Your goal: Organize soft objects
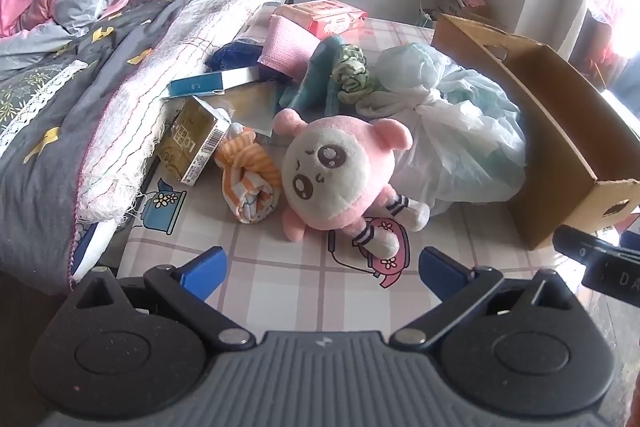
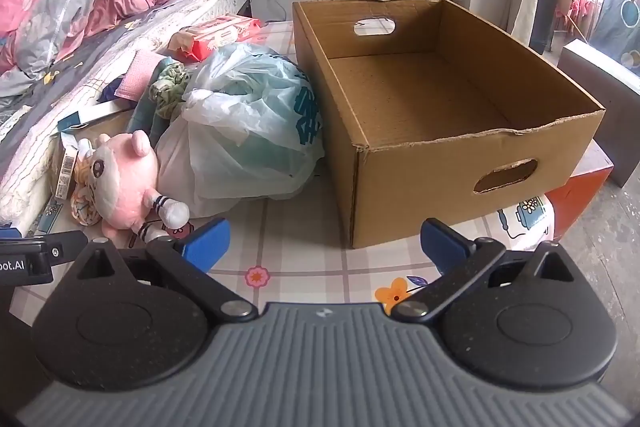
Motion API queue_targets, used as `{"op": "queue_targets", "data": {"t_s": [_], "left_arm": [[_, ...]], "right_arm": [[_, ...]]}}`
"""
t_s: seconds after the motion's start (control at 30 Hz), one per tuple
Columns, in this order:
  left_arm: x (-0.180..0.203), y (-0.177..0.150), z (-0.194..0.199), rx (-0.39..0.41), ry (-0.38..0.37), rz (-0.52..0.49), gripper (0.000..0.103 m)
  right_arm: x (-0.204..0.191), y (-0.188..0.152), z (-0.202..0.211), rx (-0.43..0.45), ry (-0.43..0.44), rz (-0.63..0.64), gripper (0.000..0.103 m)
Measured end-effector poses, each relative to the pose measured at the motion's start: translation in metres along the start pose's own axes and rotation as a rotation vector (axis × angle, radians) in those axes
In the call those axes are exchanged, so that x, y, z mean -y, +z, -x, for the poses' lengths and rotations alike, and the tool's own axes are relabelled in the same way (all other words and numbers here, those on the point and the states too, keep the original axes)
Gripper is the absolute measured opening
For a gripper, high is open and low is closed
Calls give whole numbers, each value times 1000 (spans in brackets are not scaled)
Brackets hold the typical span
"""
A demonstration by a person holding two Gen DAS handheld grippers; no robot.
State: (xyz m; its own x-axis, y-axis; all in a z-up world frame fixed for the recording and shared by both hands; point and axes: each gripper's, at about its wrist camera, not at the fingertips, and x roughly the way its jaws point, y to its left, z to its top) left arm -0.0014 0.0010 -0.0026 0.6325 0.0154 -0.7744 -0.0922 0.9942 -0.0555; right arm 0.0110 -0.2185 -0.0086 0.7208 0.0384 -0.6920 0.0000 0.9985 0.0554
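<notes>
Both the left gripper (image 1: pixel 322 273) and right gripper (image 2: pixel 324 247) hover spread and empty over checked cloth, fuzzy round pink plush toy (image 1: pixel 336 173) lying left of the rectangular corrugated cardboard box (image 2: pixel 440 131).

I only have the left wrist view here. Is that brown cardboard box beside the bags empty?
Observer: Yes, the brown cardboard box has a bare floor; nothing lies inside.
Operator: Any handle holes?
Observer: One oval cut-out in the near wall, one in the far wall.
Operator: Is the right claw holding anything?
Observer: No, the right claw is wide open over the checked tablecloth, just in front of the box's near corner.
</notes>
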Motion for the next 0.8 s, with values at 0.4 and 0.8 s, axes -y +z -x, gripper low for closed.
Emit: {"op": "queue_targets", "data": {"t_s": [0.4, 0.8], "left_arm": [[2, 0, -2, -6, -13, -9, 102], [11, -2, -8, -33, -47, -48, 102]], "right_arm": [[0, 1, -3, -15, -3, -2, 102], [3, 0, -3, -20, -18, -9, 102]]}}
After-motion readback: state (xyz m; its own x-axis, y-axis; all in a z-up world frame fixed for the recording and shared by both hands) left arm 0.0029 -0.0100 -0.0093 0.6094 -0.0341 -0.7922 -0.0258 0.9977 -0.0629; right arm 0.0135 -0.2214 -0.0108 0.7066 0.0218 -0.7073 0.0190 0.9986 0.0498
